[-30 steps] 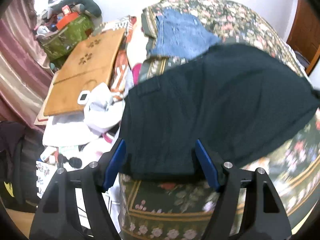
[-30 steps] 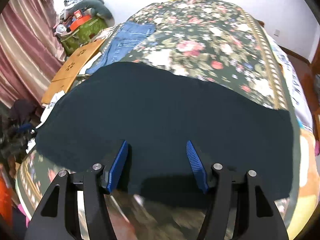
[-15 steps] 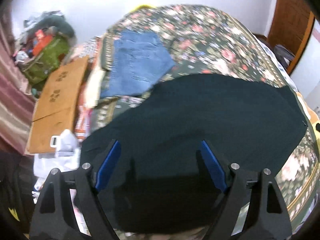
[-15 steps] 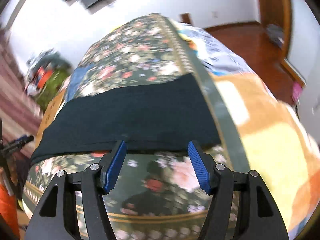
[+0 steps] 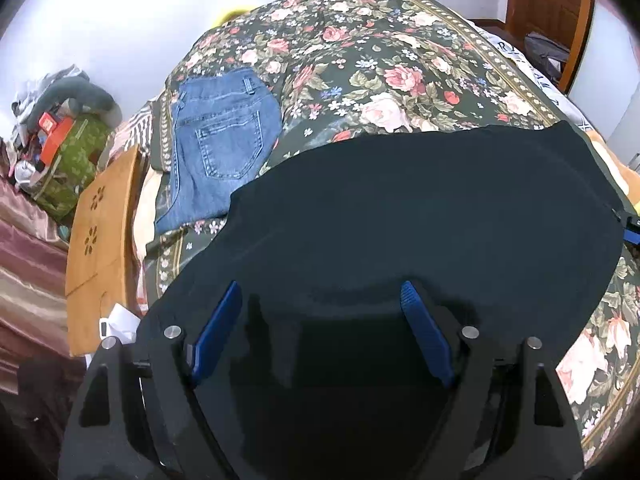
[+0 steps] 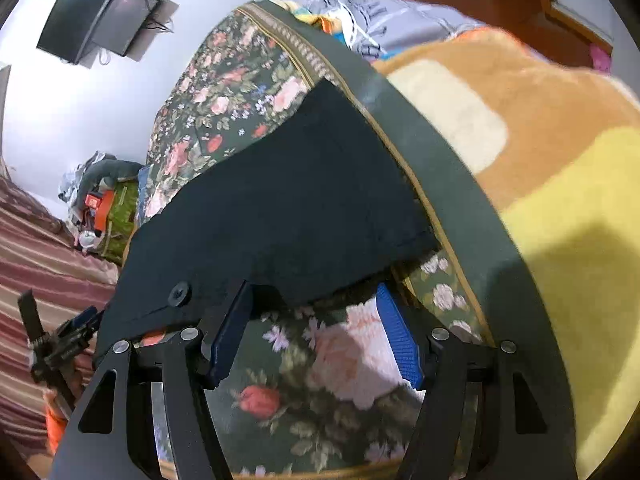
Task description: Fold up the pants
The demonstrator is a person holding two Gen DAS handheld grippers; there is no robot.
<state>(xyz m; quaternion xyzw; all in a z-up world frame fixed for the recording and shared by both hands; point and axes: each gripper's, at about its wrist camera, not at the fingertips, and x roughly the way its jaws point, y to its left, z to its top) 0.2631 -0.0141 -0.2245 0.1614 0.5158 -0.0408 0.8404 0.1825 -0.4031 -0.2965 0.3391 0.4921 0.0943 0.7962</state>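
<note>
Dark pants [image 5: 420, 216] lie spread flat across the floral bedspread [image 5: 380, 64], running left to right. My left gripper [image 5: 320, 316] is open and empty, hovering over the pants' left end. In the right wrist view the pants [image 6: 280, 208] show a button [image 6: 179, 293] near their left end. My right gripper [image 6: 316, 320] is open and empty, at the near edge of the pants by their right end, over the bedspread [image 6: 320, 364]. Its tip shows in the left wrist view [image 5: 632, 228] at the far right.
Folded blue jeans [image 5: 220, 140] lie on the bed behind the pants. A wooden board [image 5: 100, 232], a green bag [image 5: 72, 160] and clutter are off the bed's left side. An orange-yellow blanket [image 6: 540, 160] covers the bed's right part. A wall TV [image 6: 104, 16] hangs behind.
Both grippers have moved apart along the pants: the left one forward over the left end, the right one swung to the right end. Both stayed open.
</note>
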